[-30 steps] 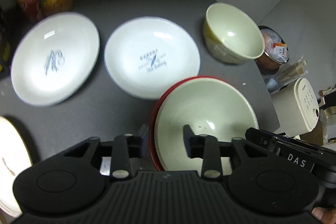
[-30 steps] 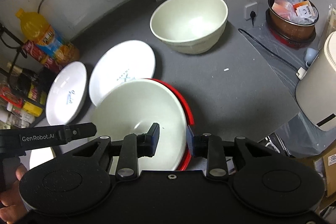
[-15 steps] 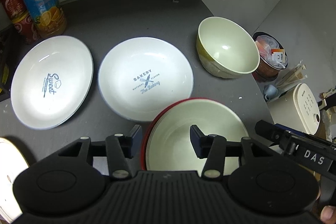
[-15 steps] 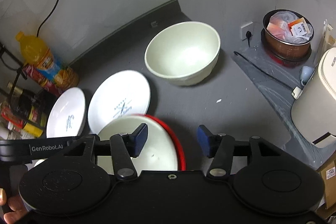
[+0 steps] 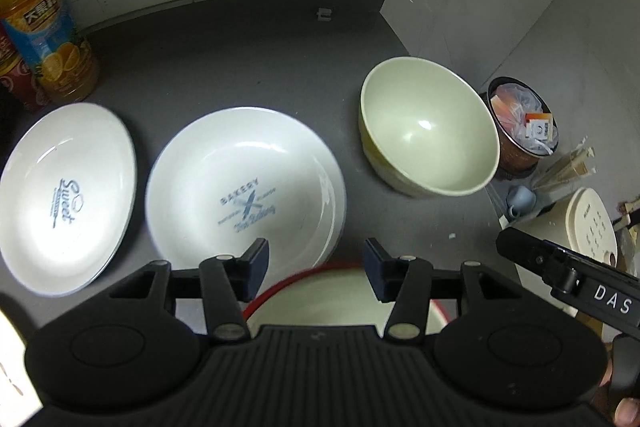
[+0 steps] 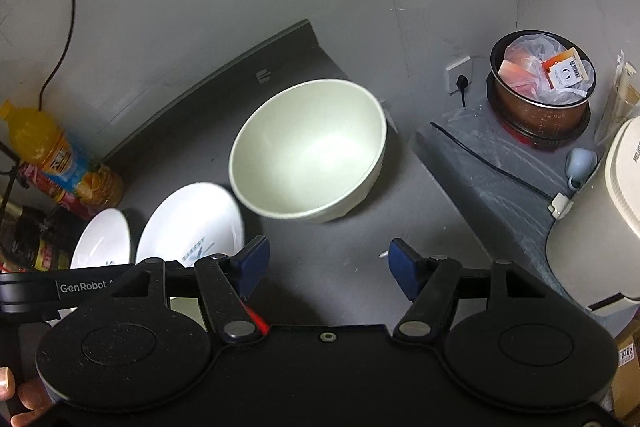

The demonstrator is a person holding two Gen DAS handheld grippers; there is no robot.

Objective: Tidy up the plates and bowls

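Observation:
In the left wrist view, two white plates lie on the dark counter: the "Sweet" plate [image 5: 66, 197] at the left and the "Bakery" plate [image 5: 244, 189] in the middle. A cream bowl [image 5: 430, 131] stands at the right. A red-rimmed cream bowl [image 5: 320, 289] sits close below my left gripper [image 5: 316, 265], which is open and empty. In the right wrist view my right gripper [image 6: 328, 265] is open and empty, in front of the cream bowl [image 6: 310, 151]. Both plates [image 6: 192, 223] show at its left; only a red sliver of the red-rimmed bowl [image 6: 256, 319] shows.
An orange juice bottle [image 5: 44, 23] and cans stand at the back left. A pot with packets [image 6: 542, 91], a blue cup [image 6: 580, 165], a wall socket with cord [image 6: 460, 77] and a white appliance [image 6: 600, 227] are on the right, past the counter's edge.
Both grippers have opened and let go of the red-rimmed bowl, then pulled back and up. The bowl now lies mostly under the gripper bodies.

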